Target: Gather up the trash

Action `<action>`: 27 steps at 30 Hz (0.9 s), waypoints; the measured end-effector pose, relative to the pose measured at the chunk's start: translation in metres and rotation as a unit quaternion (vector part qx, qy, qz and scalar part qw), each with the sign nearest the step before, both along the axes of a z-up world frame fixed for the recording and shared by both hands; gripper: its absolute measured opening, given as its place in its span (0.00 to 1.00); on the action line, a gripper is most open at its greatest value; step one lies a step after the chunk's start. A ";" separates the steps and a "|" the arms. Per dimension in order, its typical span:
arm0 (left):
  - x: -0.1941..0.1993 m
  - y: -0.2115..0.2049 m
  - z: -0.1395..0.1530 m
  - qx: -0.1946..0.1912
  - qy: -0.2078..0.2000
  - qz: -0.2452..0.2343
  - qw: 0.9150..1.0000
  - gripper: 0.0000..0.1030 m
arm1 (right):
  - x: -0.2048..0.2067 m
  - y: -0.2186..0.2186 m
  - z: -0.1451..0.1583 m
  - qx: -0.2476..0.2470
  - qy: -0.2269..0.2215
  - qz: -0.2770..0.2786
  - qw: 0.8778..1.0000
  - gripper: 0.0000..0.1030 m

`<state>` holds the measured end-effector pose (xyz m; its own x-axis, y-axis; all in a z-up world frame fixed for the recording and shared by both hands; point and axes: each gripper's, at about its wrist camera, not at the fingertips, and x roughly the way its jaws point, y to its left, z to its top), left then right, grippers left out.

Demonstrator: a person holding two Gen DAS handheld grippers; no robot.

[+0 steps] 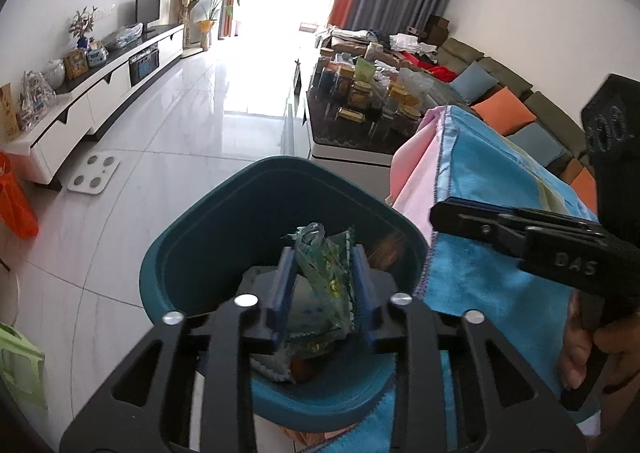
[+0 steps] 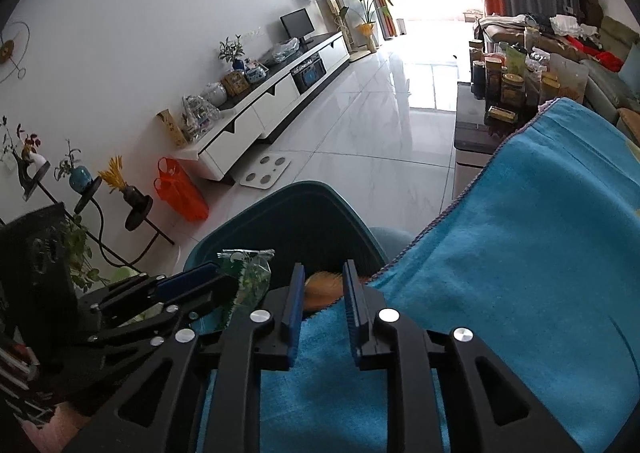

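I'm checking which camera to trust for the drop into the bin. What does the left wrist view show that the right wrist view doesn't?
Only the left wrist view looks down into the teal bin: wrappers already lie at its bottom, and the green wrapper sits between the left hand-held gripper pads.

Only the right wrist view shows the orange-brown scrap beyond the right hand-held gripper, at the bin's edge.

Both show the bin, the blue cloth, both grippers and the green wrapper.

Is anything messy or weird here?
Mostly tidy. A green wrapper sits loosely between the left gripper over the teal bin, and an orange scrap perches at the bin's edge by the blue cloth.
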<state>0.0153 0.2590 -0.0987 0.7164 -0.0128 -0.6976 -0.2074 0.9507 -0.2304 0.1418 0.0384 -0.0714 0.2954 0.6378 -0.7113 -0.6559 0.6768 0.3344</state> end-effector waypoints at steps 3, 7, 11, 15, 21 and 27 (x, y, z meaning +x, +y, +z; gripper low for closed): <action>0.004 0.000 -0.003 -0.002 0.001 0.004 1.000 0.44 | -0.002 -0.005 0.001 0.005 -0.004 -0.003 1.000 0.20; 0.000 -0.001 -0.001 0.006 -0.005 0.006 1.000 0.57 | -0.007 -0.020 0.008 0.018 -0.014 -0.007 1.000 0.27; -0.007 -0.008 0.007 0.016 -0.017 0.005 1.000 0.70 | -0.016 -0.045 0.017 0.031 -0.036 -0.015 0.999 0.39; -0.018 -0.023 0.019 0.025 -0.040 -0.005 0.999 0.88 | -0.026 -0.078 0.026 0.042 -0.061 -0.036 0.997 0.54; -0.032 -0.062 0.041 0.042 -0.085 -0.030 0.995 0.94 | -0.044 -0.129 0.037 0.041 -0.114 -0.082 0.989 0.79; -0.036 -0.111 0.058 0.055 -0.122 -0.053 0.990 0.94 | -0.068 -0.180 0.044 0.027 -0.171 -0.146 0.974 0.93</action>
